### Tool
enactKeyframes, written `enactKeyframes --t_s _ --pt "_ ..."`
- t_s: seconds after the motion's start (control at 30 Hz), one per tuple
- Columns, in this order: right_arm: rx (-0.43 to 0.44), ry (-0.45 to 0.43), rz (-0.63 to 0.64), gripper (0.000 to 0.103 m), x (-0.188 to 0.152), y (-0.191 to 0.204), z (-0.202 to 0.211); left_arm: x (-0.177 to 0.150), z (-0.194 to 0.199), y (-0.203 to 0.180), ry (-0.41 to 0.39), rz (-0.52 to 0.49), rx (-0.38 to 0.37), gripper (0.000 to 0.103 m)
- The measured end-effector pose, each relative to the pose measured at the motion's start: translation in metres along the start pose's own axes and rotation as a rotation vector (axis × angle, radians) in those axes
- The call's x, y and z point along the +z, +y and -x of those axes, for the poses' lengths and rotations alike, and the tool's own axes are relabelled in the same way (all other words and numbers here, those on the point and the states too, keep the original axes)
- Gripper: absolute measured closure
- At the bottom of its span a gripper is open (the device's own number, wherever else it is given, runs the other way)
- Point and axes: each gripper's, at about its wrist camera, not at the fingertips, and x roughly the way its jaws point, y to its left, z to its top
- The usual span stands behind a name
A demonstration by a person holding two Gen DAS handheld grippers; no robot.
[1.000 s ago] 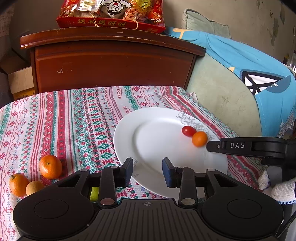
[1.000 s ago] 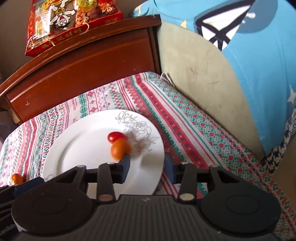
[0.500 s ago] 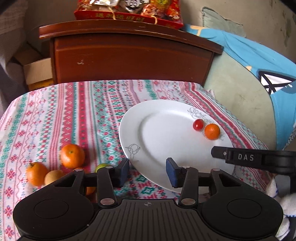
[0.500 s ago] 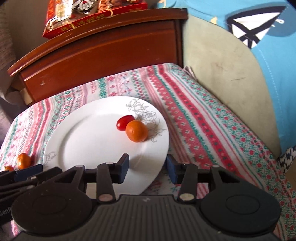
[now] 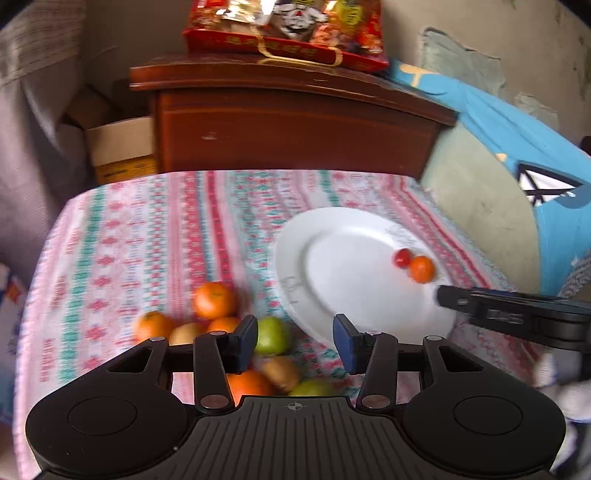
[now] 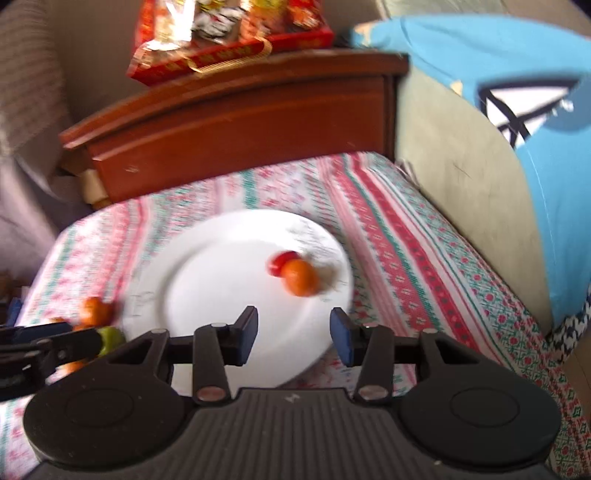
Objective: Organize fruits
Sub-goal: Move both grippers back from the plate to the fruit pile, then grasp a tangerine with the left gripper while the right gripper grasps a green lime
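Note:
A white plate [image 5: 343,273] lies on the patterned tablecloth [image 5: 147,236] and holds a red cherry tomato [image 5: 402,257] and a small orange [image 5: 422,268]. Left of the plate lies a cluster of fruit: oranges [image 5: 215,300], a green fruit [image 5: 272,335], a brown kiwi-like fruit [image 5: 282,373]. My left gripper [image 5: 294,341] is open and empty, above this cluster. My right gripper [image 6: 293,334] is open and empty over the plate's [image 6: 221,280] near edge, short of the orange [image 6: 300,277] and tomato [image 6: 281,260]. It also shows in the left wrist view [image 5: 517,317].
A dark wooden headboard [image 5: 295,122] with a red snack bag [image 5: 288,29] on top stands behind the table. A cardboard box [image 5: 118,147] sits at the back left. A cushion with blue cloth [image 6: 517,129] lies to the right.
My left gripper has swung left and back, so more of the fruit cluster now shows beneath it. My right gripper has drawn back from the plate's orange and tomato. Both stay open.

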Motion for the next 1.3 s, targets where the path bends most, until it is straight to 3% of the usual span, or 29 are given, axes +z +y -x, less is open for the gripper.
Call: enactKeyframes --t_s 0.23,0.5,0.8,1.3 --pt "0.142 0.01 0.092 0.058 -0.017 0.037 0.03 -0.002 0.021 0.027 0.03 0.032 0.09 0.059" --pt "0.26 0.069 0.157 0.06 -0.04 0.064 0.021 -0.015 0.023 0.038 0.014 0.035 0.111 0.059" --pt "0.35 0.107 0.117 0.063 -0.045 0.074 0.003 -0.03 0.016 0.051 0.037 0.074 0.07 0.061" --pt "0.369 0.137 0.085 0.068 -0.045 0.078 -0.017 -0.035 0.009 0.051 0.056 0.097 -0.003 0.063"
